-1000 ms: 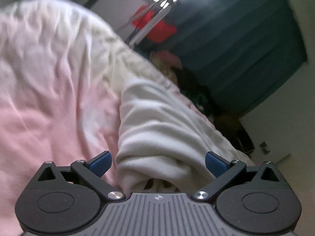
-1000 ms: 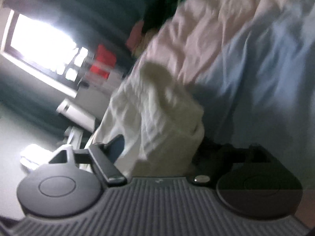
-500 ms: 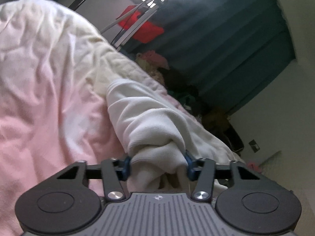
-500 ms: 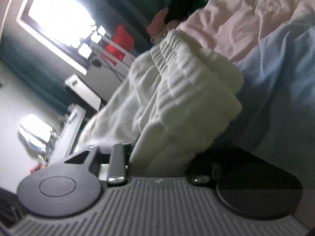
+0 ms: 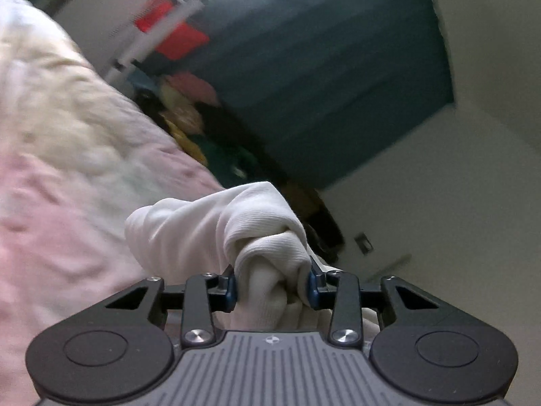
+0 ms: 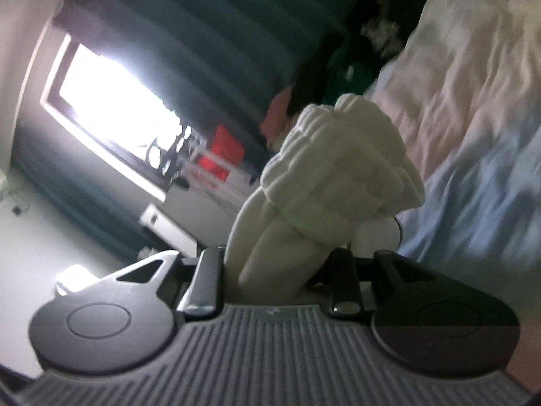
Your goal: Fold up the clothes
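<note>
1. The step in hand looks like the lift: both grippers have a bunch of the same white garment [image 5: 209,233] pinched and raised off the bed cover [image 5: 61,182], so the folding proper has not begun.
2. The left gripper [image 5: 272,286] has its jaws closed on a twisted wad of ribbed cloth; the blue pads [image 5: 231,287] press into it from both sides, and the rest of the garment trails forward and down toward the bed cover.
3. The right gripper [image 6: 277,270] also has its jaws closed on the garment [image 6: 338,169], gripping a thick gathered part (it seems to be an elastic band or cuff, though blur makes that unsure).
4. In both views the garment is above the bed cover, next to its pink part, with the heap of other clothes [image 5: 189,108] beyond the cover's far edge.
5. The next move, as I judge it, calls for drawing the two grips apart so the cloth hangs flat, then laying it spread on the bed cover; bunched as it is, no clean crease is possible.
</note>
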`<state>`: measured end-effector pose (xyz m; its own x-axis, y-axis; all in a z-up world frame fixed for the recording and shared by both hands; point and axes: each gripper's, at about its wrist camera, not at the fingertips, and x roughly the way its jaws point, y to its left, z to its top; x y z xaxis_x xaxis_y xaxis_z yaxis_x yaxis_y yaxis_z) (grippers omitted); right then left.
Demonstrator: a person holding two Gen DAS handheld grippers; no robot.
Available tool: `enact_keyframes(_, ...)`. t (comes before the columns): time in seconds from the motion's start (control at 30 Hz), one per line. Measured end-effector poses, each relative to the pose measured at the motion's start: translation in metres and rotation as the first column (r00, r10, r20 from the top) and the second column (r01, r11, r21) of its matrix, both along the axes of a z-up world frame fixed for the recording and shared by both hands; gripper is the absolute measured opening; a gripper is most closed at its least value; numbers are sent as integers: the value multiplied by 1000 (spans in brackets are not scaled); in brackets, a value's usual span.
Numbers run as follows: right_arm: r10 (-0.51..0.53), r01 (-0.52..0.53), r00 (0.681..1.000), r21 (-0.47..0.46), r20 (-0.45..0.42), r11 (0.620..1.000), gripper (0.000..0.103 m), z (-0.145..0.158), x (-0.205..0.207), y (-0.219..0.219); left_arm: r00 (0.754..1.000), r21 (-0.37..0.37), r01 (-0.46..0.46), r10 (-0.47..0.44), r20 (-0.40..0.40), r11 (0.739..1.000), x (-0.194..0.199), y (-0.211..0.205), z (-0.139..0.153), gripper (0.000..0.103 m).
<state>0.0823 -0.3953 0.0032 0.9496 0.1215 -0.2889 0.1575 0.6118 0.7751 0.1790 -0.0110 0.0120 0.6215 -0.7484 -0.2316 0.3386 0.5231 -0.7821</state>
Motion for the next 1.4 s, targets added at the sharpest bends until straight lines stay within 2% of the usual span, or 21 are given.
enact_keyframes(0.13, -117, 117, 993, -5, 24, 993, 30, 21, -9, -74, 997, 12, 71, -72, 12, 997, 32, -94, 20, 39)
enact_keyframes(0.27, -226, 226, 974, -66, 18, 972, 30, 34, -2, -140, 994, 111, 101, -104, 23, 989, 77, -194, 35, 39)
enact_keyframes(0.37, -292, 291, 957, -89, 1, 953, 30, 26, 7, -178, 992, 157, 119, -124, 25, 980, 102, -247, 27, 39)
enact_keyframes(0.47, -311, 305, 950, -123, -31, 944, 30, -3, 19, -196, 991, 199, 135, -134, -17, 971, 110, -273, -1, 39)
enact_keyframes(0.53, -318, 307, 946, -140, -59, 941, 30, -26, 21, -202, 987, 243, 163, -159, -35, 956, 107, -277, -23, 39)
enact_keyframes(0.7, -340, 344, 931, 9, -131, 939, 30, -89, -17, -189, 970, 370, 220, -244, 18, 902, 75, -262, -57, 41)
enact_keyframes(0.77, -335, 338, 928, -5, -161, 941, 30, -102, -30, -176, 966, 406, 228, -258, 20, 885, 77, -253, -76, 43)
enact_keyframes(0.83, -341, 349, 917, -2, -205, 937, 31, -117, -41, -163, 963, 453, 227, -268, 27, 862, 72, -250, -92, 48)
enact_keyframes(0.97, -361, 389, 892, 58, -271, 919, 36, -141, -56, -151, 963, 541, 205, -267, 36, 815, 55, -246, -97, 63)
enact_keyframes(1.03, -355, 394, 888, 87, -291, 915, 36, -136, -63, -148, 963, 588, 197, -269, 36, 785, 46, -246, -85, 67)
enact_keyframes(1.1, -333, 369, 883, 52, -330, 928, 37, -122, -66, -143, 960, 618, 189, -277, 49, 763, 31, -244, -67, 72)
enact_keyframes(1.23, -328, 319, 847, -93, -419, 943, 38, -81, -78, -124, 944, 624, 180, -312, 109, 760, -7, -239, -23, 79)
enact_keyframes(1.3, -313, 278, 855, -143, -414, 950, 38, -63, -89, -113, 934, 632, 161, -324, 150, 758, -29, -235, 0, 81)
enact_keyframes(1.4, -304, 228, 879, -235, -366, 945, 38, -28, -110, -96, 917, 638, 136, -340, 208, 758, -63, -226, 33, 90)
